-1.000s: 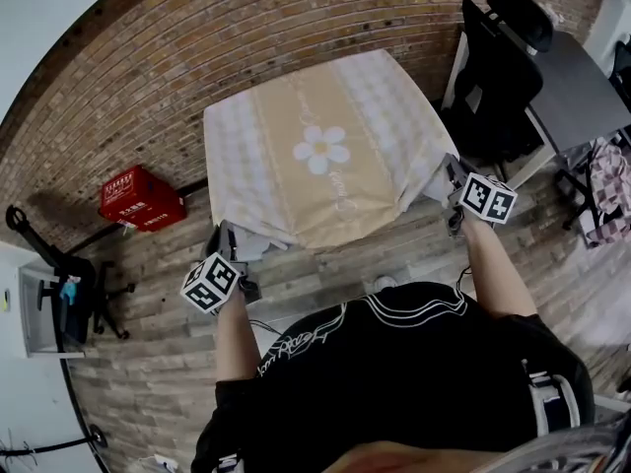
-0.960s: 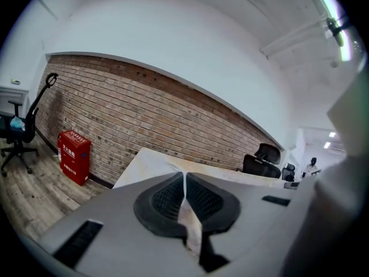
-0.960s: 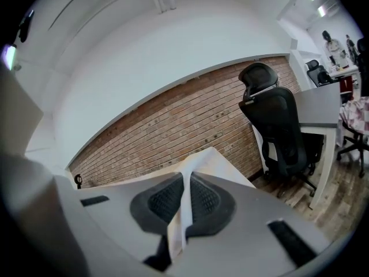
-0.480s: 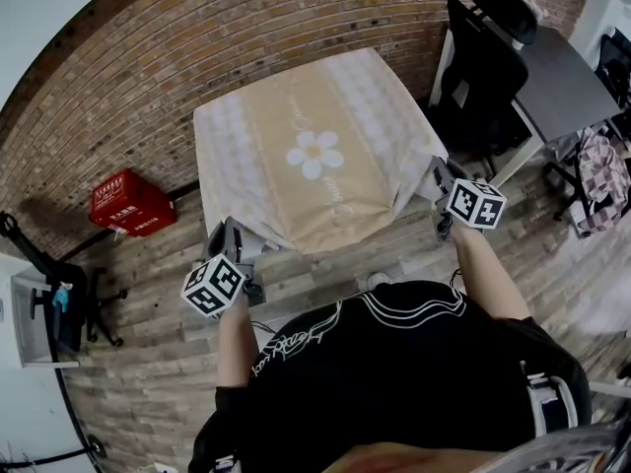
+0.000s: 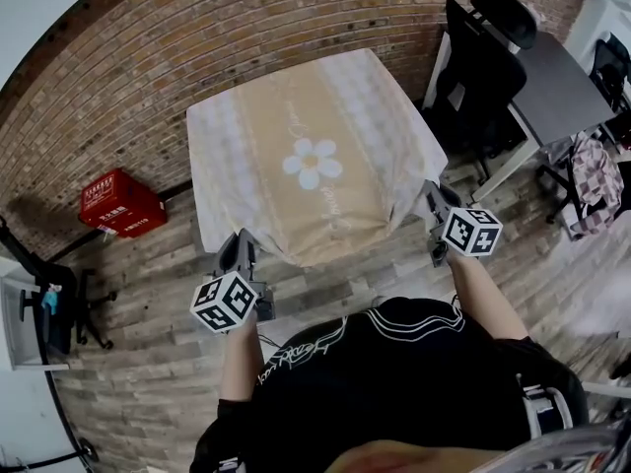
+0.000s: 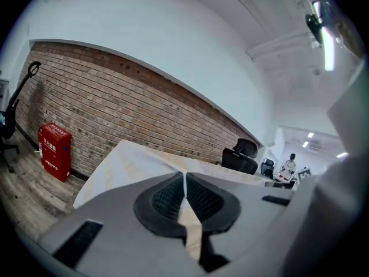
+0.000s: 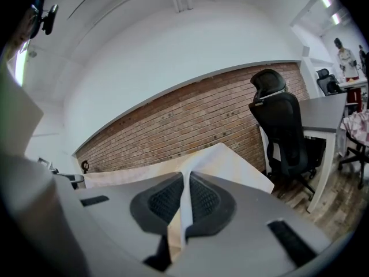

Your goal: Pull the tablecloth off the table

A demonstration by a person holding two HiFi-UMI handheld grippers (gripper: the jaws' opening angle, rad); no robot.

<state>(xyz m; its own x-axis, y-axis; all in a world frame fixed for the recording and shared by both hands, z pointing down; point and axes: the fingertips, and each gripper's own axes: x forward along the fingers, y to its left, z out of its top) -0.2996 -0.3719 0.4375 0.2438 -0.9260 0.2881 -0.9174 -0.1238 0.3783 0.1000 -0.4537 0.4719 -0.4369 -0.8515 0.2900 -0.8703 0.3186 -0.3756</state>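
A beige and white checked tablecloth (image 5: 306, 156) with a white daisy print covers a square table against the brick wall. My left gripper (image 5: 240, 256) is shut on the cloth's near left corner, and the pinched fabric (image 6: 185, 209) runs between its black pads. On the other side, my right gripper (image 5: 431, 208) is shut on the near right corner, with a fold of cloth (image 7: 184, 203) clamped between its pads. The cloth (image 7: 225, 160) stretches from both grippers back over the tabletop. The table itself is hidden under the cloth.
A red box (image 5: 118, 203) stands on the floor by the wall at the left. A black office chair (image 5: 483, 67) and a grey desk (image 5: 562, 87) are at the right. Another chair base (image 5: 59, 304) sits far left. The floor is wood plank.
Both grippers have drawn back toward me with the corners held, and the cloth's near edge has come further off the table toward me.
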